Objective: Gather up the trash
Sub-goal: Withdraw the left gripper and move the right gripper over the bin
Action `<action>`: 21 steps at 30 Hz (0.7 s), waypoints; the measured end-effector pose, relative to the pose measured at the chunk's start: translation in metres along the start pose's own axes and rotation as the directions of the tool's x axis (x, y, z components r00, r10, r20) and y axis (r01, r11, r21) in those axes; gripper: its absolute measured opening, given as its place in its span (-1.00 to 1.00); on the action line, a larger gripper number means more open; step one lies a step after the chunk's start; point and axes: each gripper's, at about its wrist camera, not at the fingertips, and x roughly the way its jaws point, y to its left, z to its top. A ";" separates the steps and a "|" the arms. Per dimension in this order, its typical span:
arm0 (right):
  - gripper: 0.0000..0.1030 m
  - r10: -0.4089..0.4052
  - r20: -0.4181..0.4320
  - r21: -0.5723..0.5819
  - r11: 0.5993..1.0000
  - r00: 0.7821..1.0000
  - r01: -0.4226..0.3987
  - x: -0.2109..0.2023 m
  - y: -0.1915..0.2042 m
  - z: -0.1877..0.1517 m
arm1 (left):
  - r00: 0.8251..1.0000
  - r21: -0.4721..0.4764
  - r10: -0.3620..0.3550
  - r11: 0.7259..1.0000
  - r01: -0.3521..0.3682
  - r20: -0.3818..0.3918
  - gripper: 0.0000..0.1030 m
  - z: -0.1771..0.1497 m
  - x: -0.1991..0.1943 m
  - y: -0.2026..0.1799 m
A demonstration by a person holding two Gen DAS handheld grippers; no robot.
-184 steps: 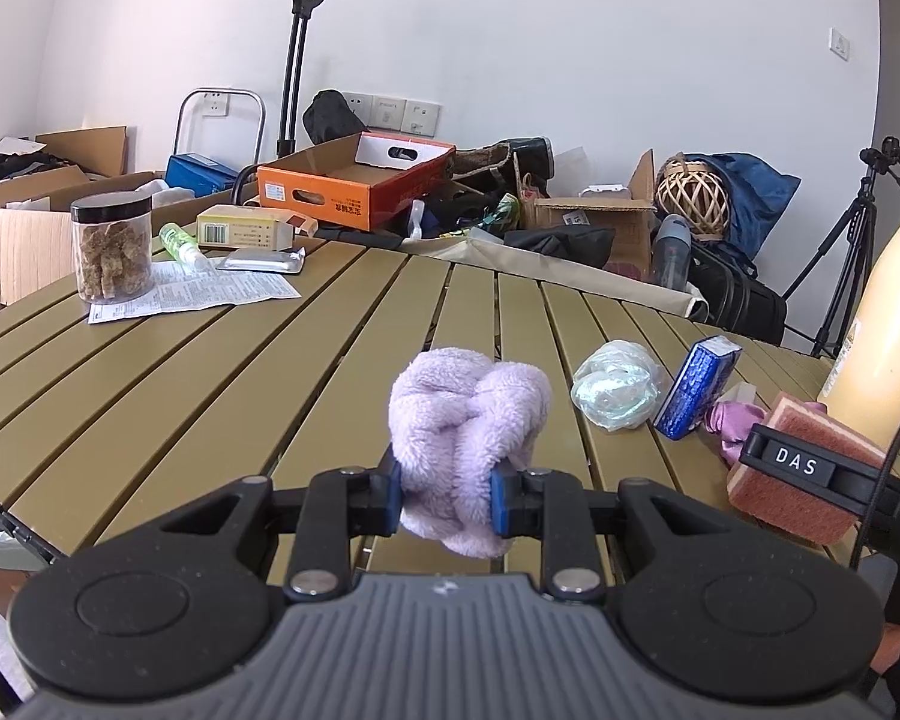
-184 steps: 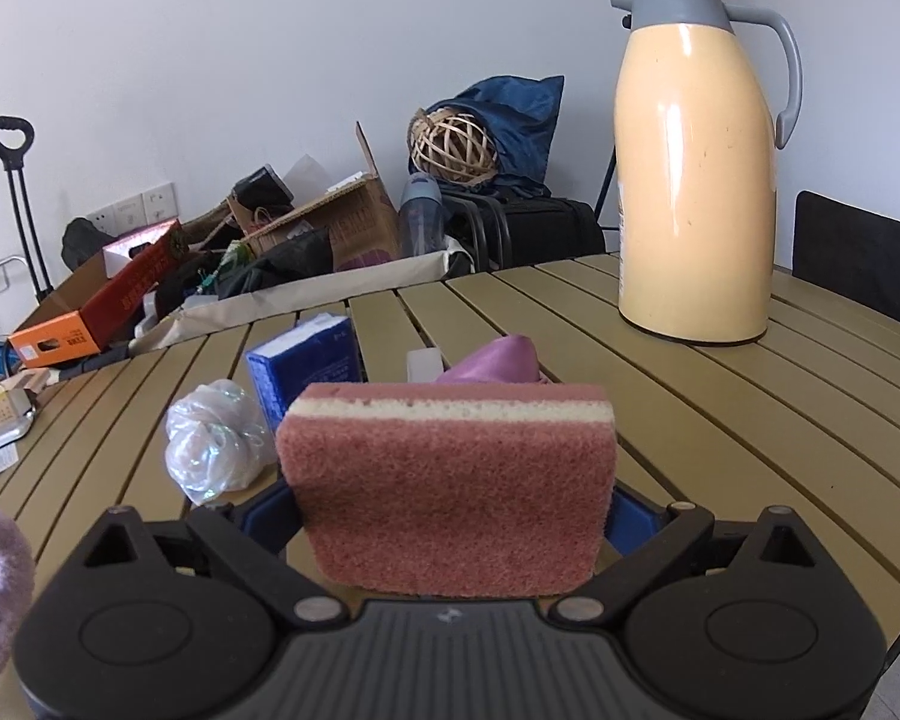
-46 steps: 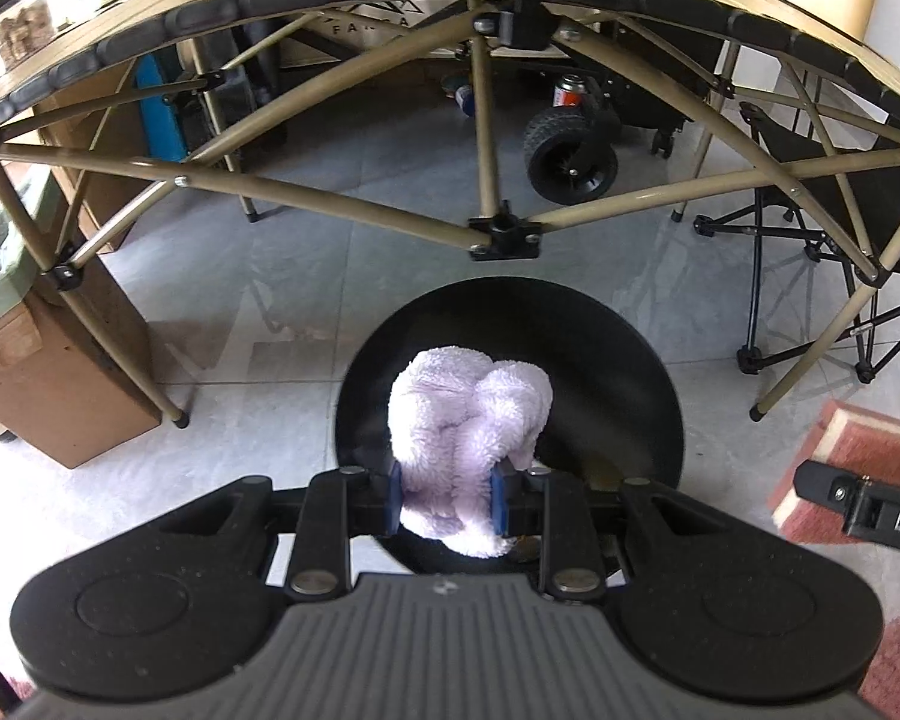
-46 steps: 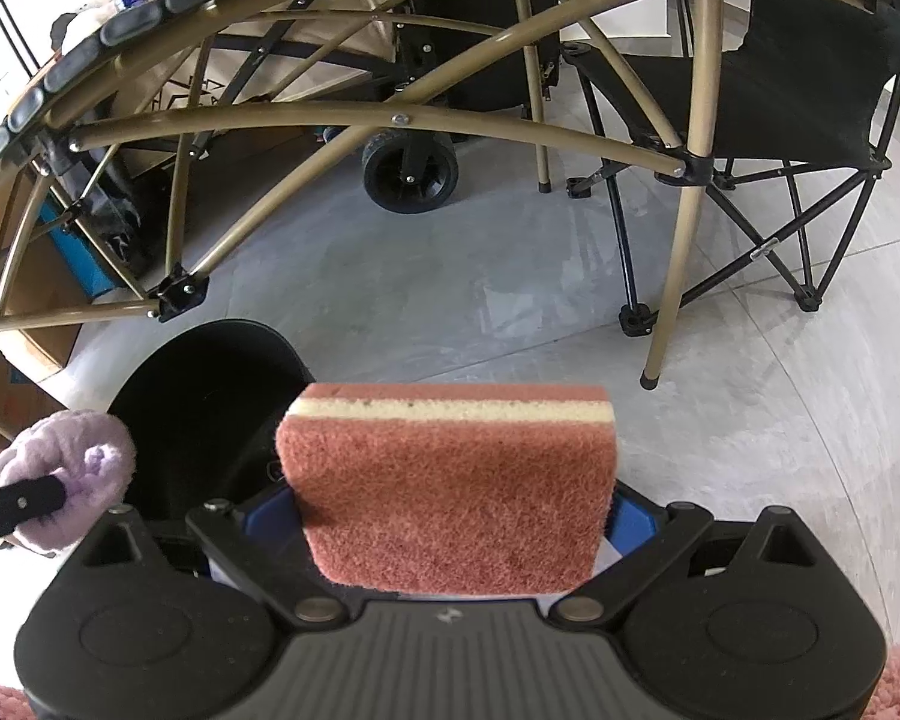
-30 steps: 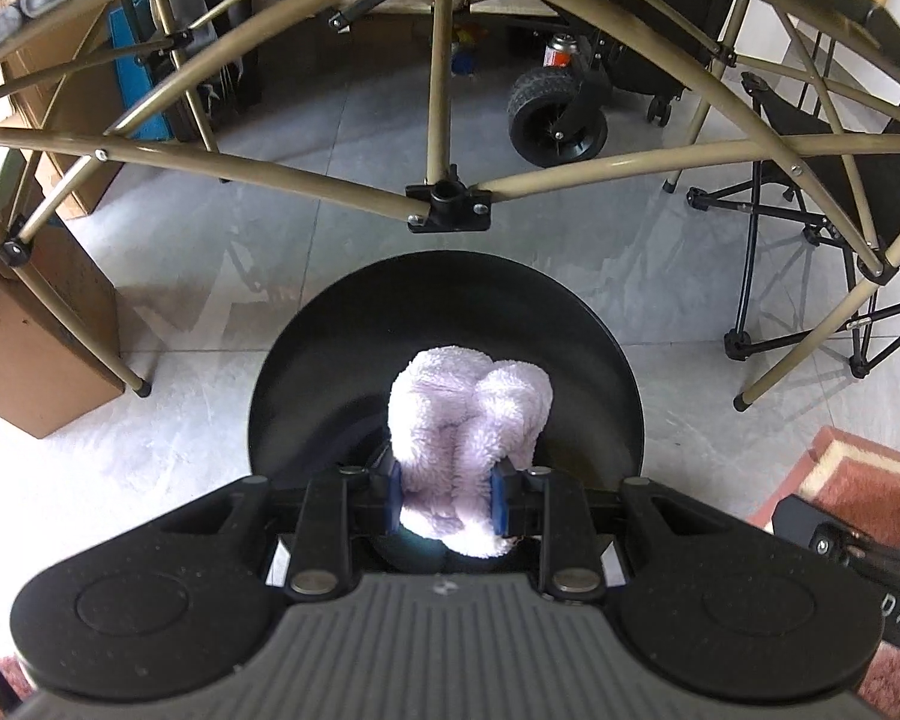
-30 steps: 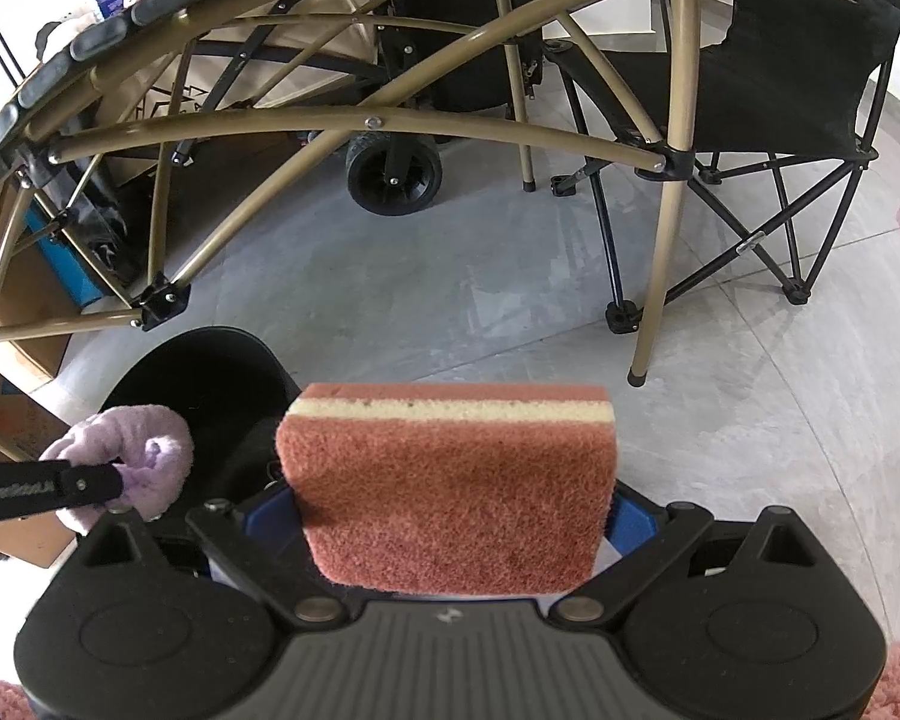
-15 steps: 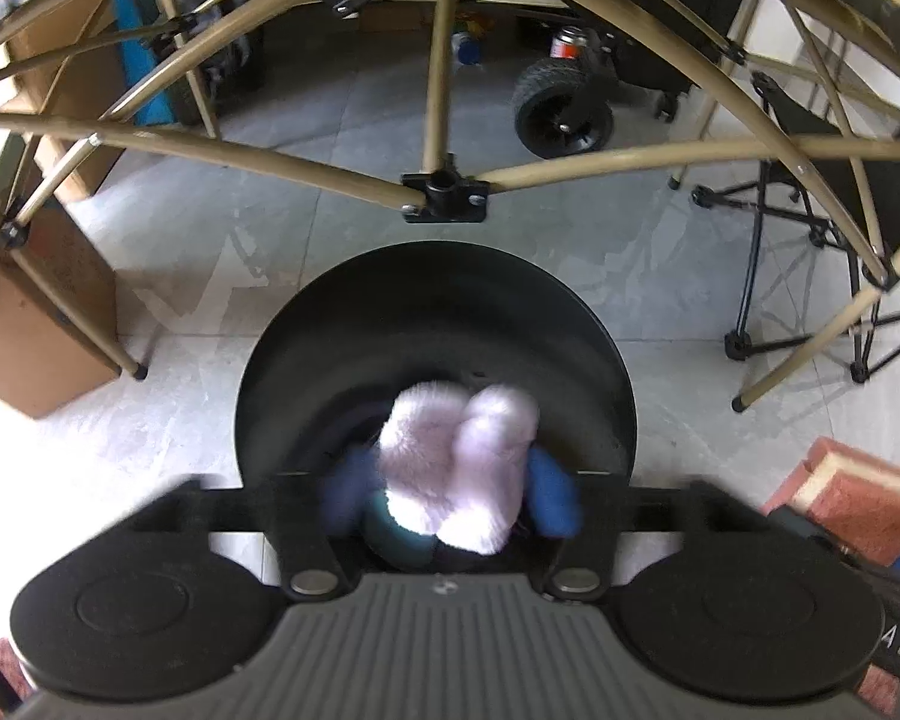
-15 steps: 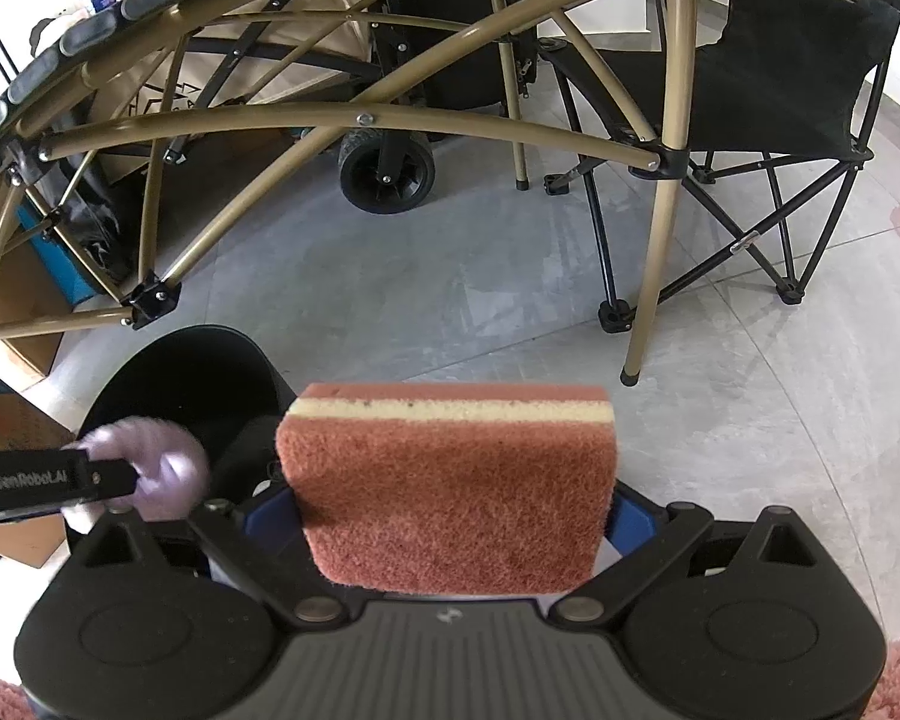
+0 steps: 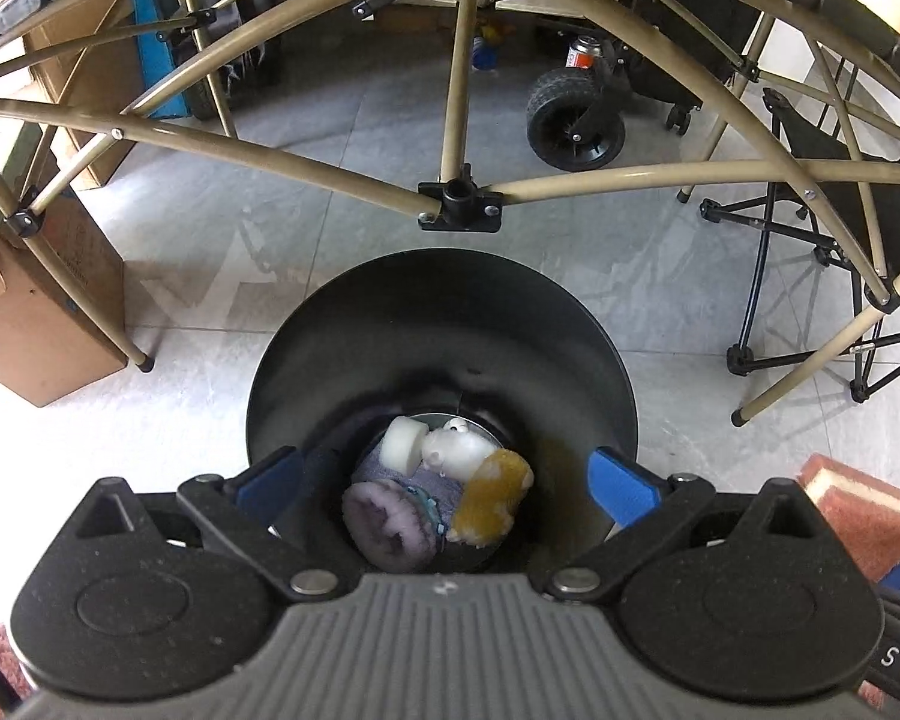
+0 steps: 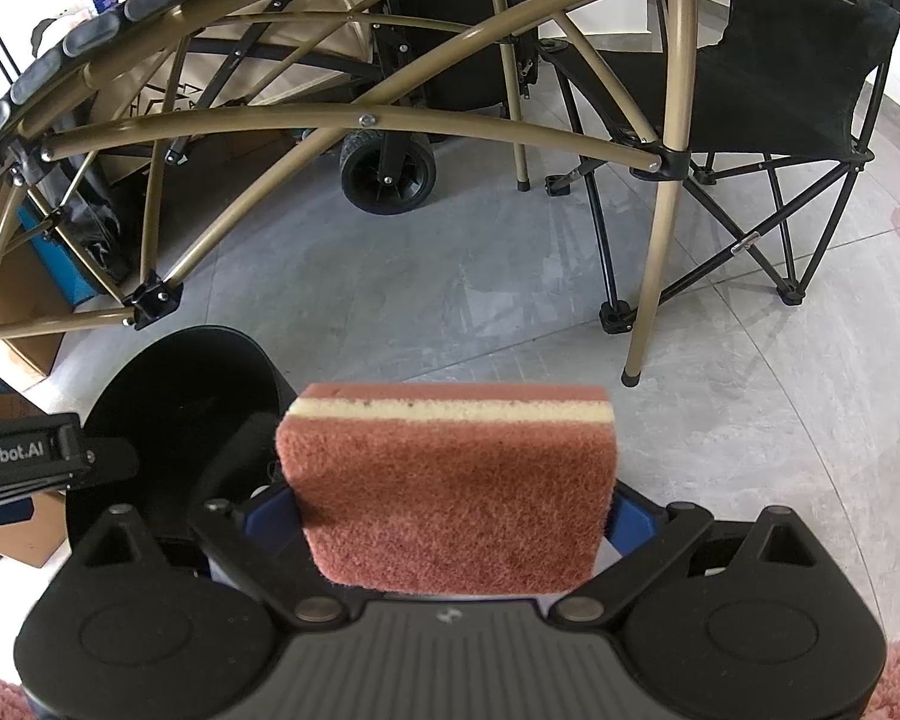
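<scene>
We see the fuzzy lilac cloth (image 9: 389,527) lying curled at the bottom of the black bin (image 9: 438,312); our pink sponge (image 10: 450,486) stands upright.

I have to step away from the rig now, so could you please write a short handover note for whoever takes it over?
Left gripper: above the black bin, jaws opening, nothing between them.
Right gripper: shut on the pink sponge, held beside the bin, to its right.
Done: the fluffy purple cloth lies in the bin with other rubbish.
Left: bring the sponge over the bin and drop it; any trash on the table top cannot be seen from here.
</scene>
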 end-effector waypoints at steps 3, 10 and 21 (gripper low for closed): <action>0.93 0.000 -0.001 0.000 1.000 1.000 0.000 0.000 0.000 0.000 | 1.000 0.001 -0.001 1.000 0.001 -0.002 1.00 0.000 0.000 0.000; 0.93 0.001 0.001 -0.004 1.000 1.000 -0.001 -0.001 0.002 0.001 | 1.000 -0.003 0.003 1.000 -0.003 0.000 1.00 0.000 -0.001 0.003; 0.93 0.008 0.005 -0.037 0.999 1.000 -0.008 -0.004 0.018 0.002 | 1.000 -0.030 0.012 0.999 -0.011 0.007 1.00 -0.001 -0.008 0.024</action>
